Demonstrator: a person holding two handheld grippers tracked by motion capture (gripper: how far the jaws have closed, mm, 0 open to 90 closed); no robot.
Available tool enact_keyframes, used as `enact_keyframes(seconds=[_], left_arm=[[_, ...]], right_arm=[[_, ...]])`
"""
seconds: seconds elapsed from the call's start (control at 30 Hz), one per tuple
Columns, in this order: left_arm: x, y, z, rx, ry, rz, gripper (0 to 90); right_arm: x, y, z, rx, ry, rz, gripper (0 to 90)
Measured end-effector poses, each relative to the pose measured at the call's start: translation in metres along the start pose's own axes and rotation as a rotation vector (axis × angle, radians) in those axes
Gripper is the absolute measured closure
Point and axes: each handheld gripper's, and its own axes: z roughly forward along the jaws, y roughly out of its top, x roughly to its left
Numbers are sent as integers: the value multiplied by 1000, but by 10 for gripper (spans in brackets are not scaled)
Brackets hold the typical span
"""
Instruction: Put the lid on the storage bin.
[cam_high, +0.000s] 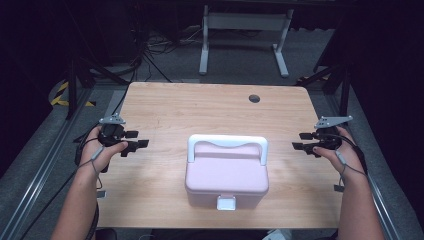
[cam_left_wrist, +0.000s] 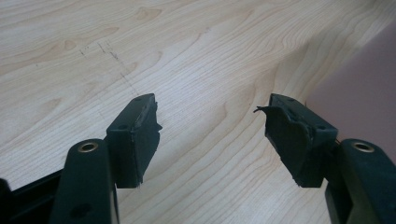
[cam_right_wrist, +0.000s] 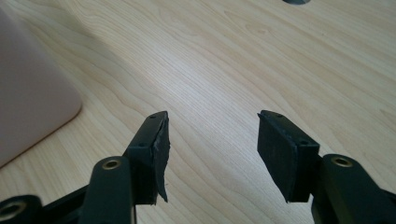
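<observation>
Box: a pink lidded box (cam_high: 227, 175) with a white handle (cam_high: 227, 143) and white front latch (cam_high: 226, 202) sits on the tabletop (cam_high: 200, 107), near its front edge.
Left gripper (cam_high: 136, 142): held left of the box, apart from it, fingers (cam_left_wrist: 135, 135) spread, nothing between them.
Right gripper (cam_high: 302, 141): held right of the box, apart from it, fingers (cam_right_wrist: 152, 149) spread wide over bare wood.
Hole: a dark round hole (cam_high: 254, 98) lies behind the box.

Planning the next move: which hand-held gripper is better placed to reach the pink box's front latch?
Neither clearly: left hand-held gripper and right hand-held gripper flank the pink box about equally, both open; the latch faces the person.
</observation>
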Motion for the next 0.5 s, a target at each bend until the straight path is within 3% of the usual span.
enact_keyframes(seconds=[0.33, 0.5], left_arm=[[9, -8, 12, 33, -4, 3, 368], [8, -10, 17, 30, -47, -20, 404]], right_arm=[[-5, -10, 21, 81, -5, 18, 447], [-5, -12, 27, 101, -7, 22, 446]])
